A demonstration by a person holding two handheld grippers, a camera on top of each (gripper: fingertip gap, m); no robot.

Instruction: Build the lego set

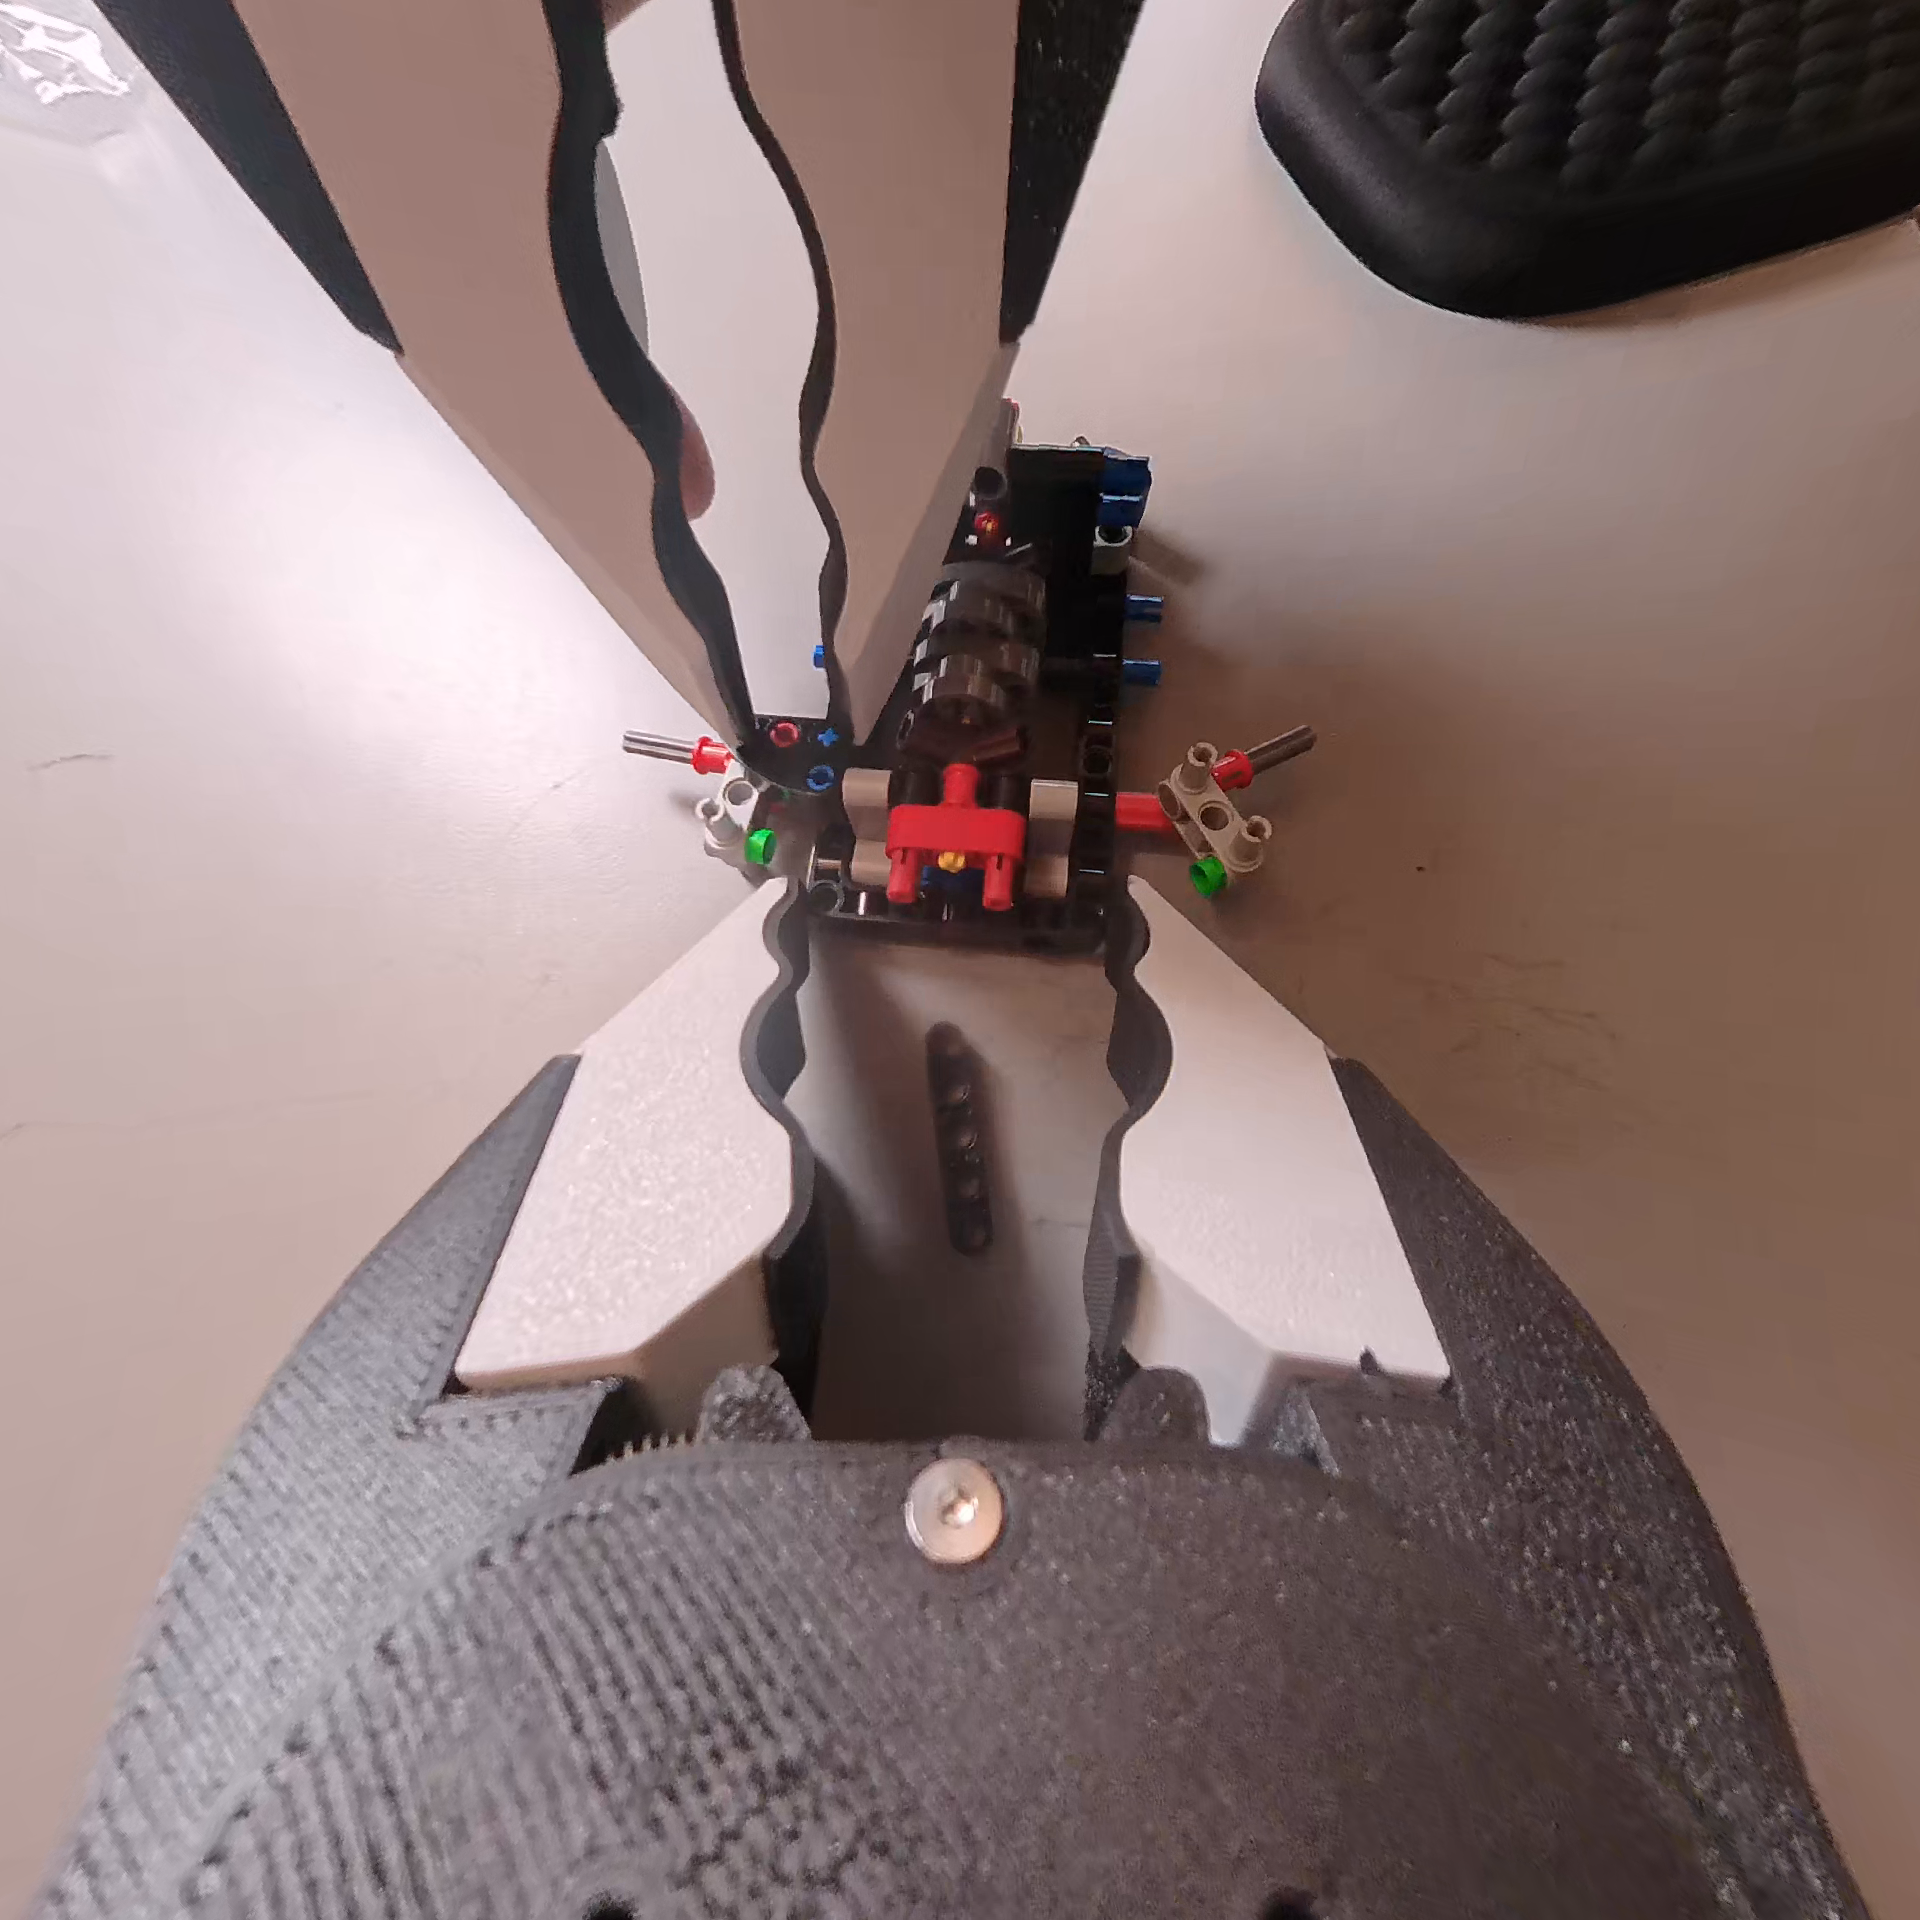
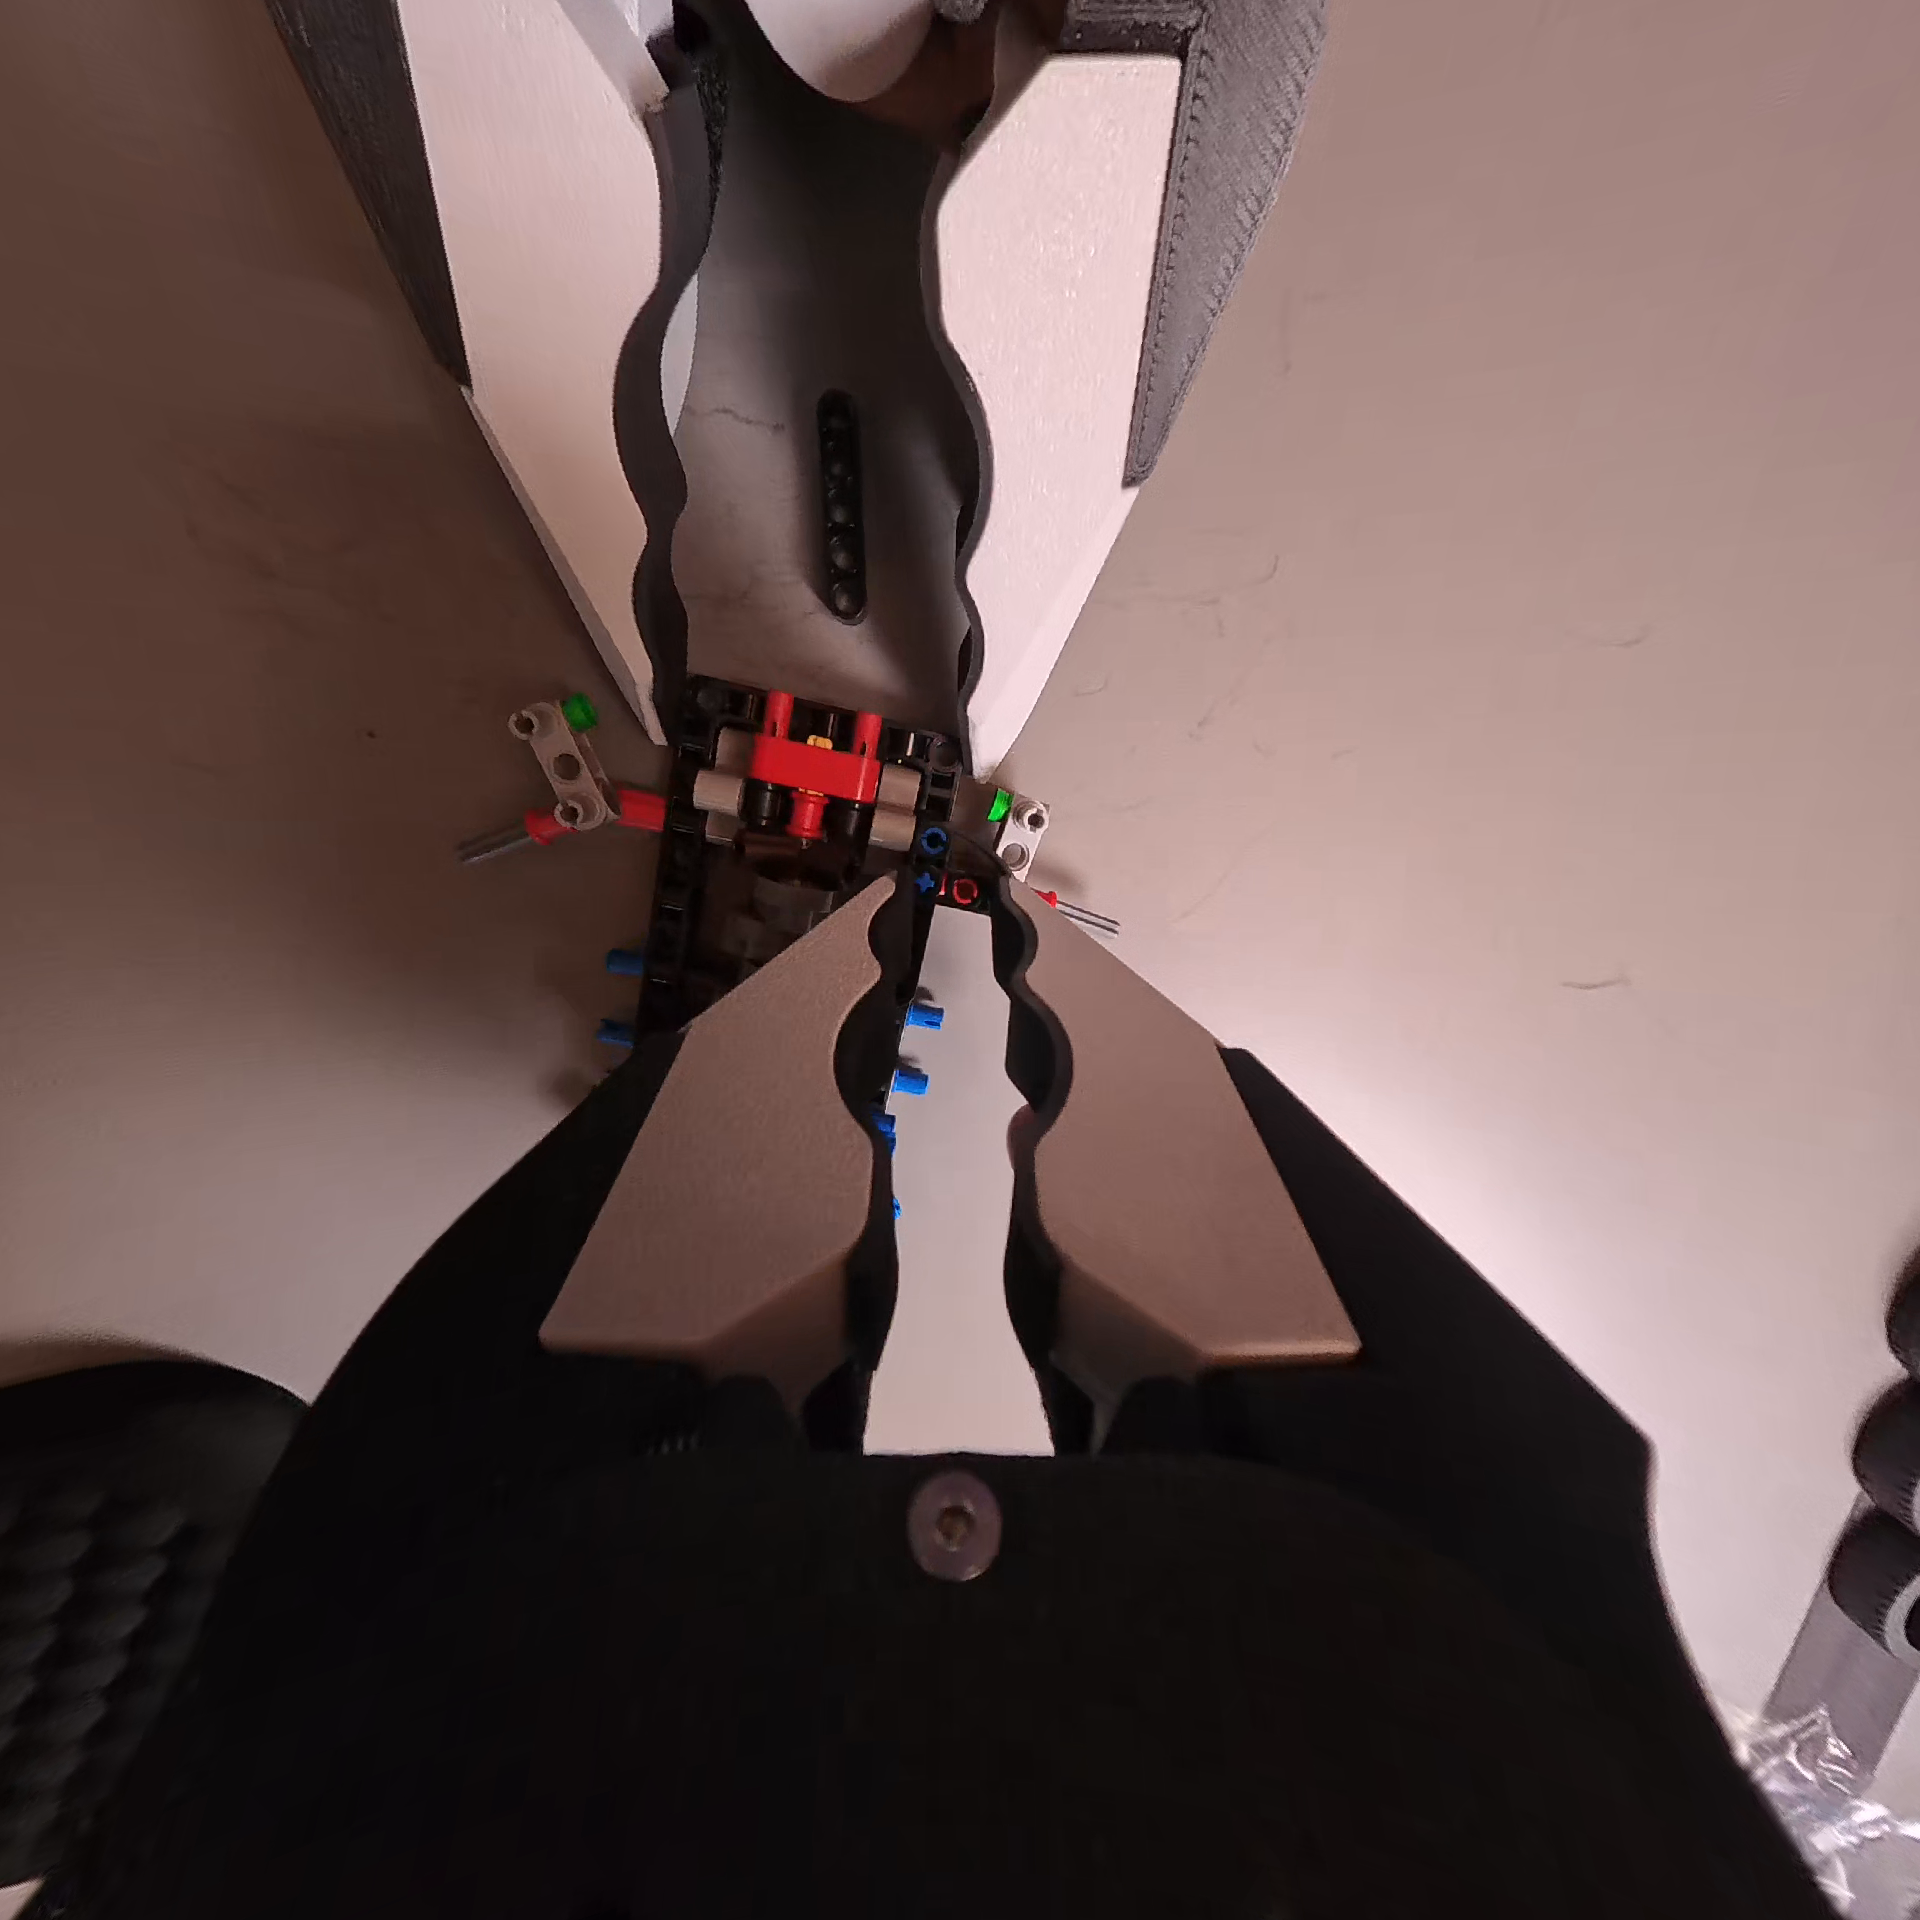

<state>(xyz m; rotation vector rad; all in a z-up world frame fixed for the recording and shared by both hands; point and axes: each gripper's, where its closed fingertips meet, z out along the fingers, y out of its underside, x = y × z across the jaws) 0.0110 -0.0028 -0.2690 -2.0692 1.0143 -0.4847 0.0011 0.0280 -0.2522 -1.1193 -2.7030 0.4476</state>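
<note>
A lego assembly (image 1: pixel 997 665) lies on the pale table (image 1: pixel 260 727): a black frame with dark gears, a red connector (image 1: pixel 954 831), blue pins and grey side pieces. My left gripper (image 1: pixel 956 904) is shut on the near end of the frame. My right gripper (image 2: pixel 945 891) reaches from the opposite side and is shut on a small black beam (image 2: pixel 948 889) with red and blue pins at the frame's corner. That beam also shows in the left wrist view (image 1: pixel 800 753). The assembly shows in the right wrist view (image 2: pixel 790 810) too.
A loose black holed beam (image 1: pixel 961 1143) lies on the table between my left fingers, also in the right wrist view (image 2: pixel 842 499). A black mesh pad (image 1: pixel 1610 156) lies beyond the assembly. A clear plastic bag (image 2: pixel 1818 1787) and black rollers (image 2: pixel 1891 1455) lie at the right. Some 4 cm of space lies between my two pairs of fingers.
</note>
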